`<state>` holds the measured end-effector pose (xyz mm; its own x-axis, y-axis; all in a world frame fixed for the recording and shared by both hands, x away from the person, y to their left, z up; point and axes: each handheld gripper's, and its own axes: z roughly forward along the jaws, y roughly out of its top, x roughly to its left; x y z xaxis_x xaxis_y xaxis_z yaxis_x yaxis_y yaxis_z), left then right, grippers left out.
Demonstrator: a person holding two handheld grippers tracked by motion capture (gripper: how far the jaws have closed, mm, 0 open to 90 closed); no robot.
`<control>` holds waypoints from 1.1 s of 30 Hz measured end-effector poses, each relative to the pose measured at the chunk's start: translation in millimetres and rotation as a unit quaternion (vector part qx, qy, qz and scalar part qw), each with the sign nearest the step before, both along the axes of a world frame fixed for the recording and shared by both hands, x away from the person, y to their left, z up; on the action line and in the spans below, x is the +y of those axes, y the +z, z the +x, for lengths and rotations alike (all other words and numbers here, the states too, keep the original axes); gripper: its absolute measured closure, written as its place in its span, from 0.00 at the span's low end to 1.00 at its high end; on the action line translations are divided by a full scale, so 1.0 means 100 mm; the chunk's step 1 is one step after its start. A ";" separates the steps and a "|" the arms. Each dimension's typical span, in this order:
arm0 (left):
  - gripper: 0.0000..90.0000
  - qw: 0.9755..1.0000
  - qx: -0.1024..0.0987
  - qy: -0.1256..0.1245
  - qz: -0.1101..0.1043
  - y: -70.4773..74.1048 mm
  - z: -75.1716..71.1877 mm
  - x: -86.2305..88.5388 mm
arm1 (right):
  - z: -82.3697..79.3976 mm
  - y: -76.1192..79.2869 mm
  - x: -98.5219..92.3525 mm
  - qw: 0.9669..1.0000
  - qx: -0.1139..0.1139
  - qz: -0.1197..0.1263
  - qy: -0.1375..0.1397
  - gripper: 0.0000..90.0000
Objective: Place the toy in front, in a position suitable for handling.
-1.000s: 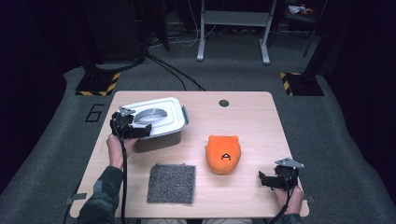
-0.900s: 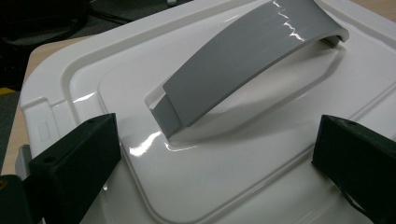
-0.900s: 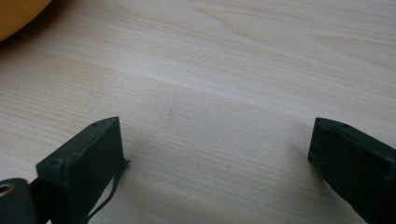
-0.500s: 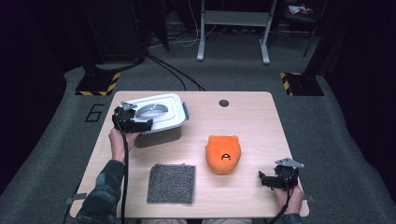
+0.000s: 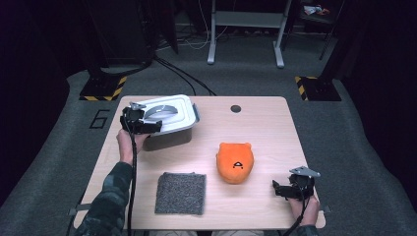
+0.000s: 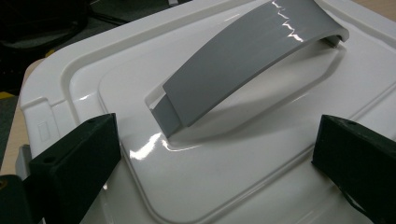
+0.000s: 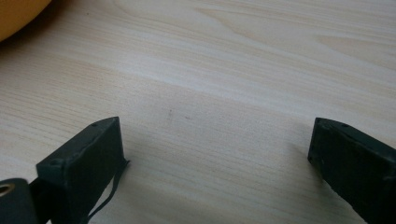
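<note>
High view first: we see the person's left forearm reaching forward from the bottom edge along the left side of the tabletop (image 5: 275,123), sleeve in a dark patterned fabric, with the left hand-held gripper (image 5: 147,123) raised over the near left corner of the white lidded box (image 5: 172,115). Our right hand sits low at the near right corner, the right hand-held gripper (image 5: 281,189) pointing left toward the orange cushion (image 5: 235,162), near it but apart.

Left gripper view shows the left hand-held gripper (image 6: 215,154) with its jaws spread wide, holding nothing, poised just above the white lid (image 6: 233,177); the grey arched handle (image 6: 247,60) lies ahead between them, untouched as far as we can tell.

Right gripper view shows the right hand-held gripper (image 7: 217,154) also wide open and empty, over bare pale wood.

On the tabletop we also note a grey textured mat (image 5: 181,192) near the front edge. Around it lie grey carpet, dark surroundings, and yellow-black striped stand bases (image 5: 103,88).
</note>
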<state>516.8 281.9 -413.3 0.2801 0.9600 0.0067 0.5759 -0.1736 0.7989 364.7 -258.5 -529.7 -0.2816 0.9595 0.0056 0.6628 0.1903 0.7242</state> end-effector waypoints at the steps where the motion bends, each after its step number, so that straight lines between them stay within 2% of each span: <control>1: 0.01 1.000 -0.001 -0.001 0.001 0.00 0.02 0.00 | 0.00 0.00 0.00 1.000 0.000 0.000 0.000 0.03; 6: 0.01 1.000 -0.008 -0.001 -0.002 -0.01 0.05 0.01 | 0.00 0.00 0.00 1.000 0.000 0.000 0.000 0.03; 15: 0.01 1.000 -0.007 -0.002 -0.002 -0.01 0.05 0.01 | 0.00 0.00 0.00 1.000 -0.001 0.000 -0.001 0.03; 19: 0.00 1.000 -0.006 0.010 0.004 0.02 0.01 0.03 | 0.00 0.00 0.00 1.000 -0.001 0.000 -0.001 0.03; 23: 0.00 1.000 -0.014 0.014 -0.007 0.11 -0.10 0.08 | 0.00 0.00 0.00 1.000 -0.001 0.001 -0.001 0.03; 24: 0.00 1.000 -0.019 0.008 -0.014 0.18 -0.19 0.11 | 0.00 0.00 0.00 1.000 -0.001 0.000 -0.001 0.03; 25: 0.00 1.000 -0.019 0.008 -0.014 0.18 -0.19 0.11 | 0.00 0.00 0.00 1.000 -0.001 0.000 -0.001 0.03; 26: 0.00 0.999 -0.031 0.003 -0.010 0.25 -0.32 0.13 | 0.00 0.00 0.00 1.000 -0.001 0.000 -0.001 0.03; 27: 0.00 0.999 -0.031 0.003 -0.010 0.25 -0.32 0.13 | 0.00 0.00 0.00 1.000 -0.001 0.000 -0.001 0.03; 28: 0.00 0.999 -0.037 -0.002 -0.009 0.29 -0.44 0.16 | 0.00 0.00 0.00 1.000 0.000 0.000 -0.001 0.03; 30: 0.00 0.999 -0.041 -0.006 -0.012 0.30 -0.59 0.20 | 0.00 0.00 0.00 1.000 -0.001 0.000 -0.001 0.03; 31: 0.00 0.999 -0.041 -0.006 -0.012 0.30 -0.59 0.20 | 0.00 0.00 0.00 1.000 -0.001 0.000 -0.001 0.03; 33: 0.00 0.999 -0.050 -0.005 -0.008 0.30 -0.79 0.25 | 0.00 0.00 0.00 1.000 0.000 0.001 -0.001 0.03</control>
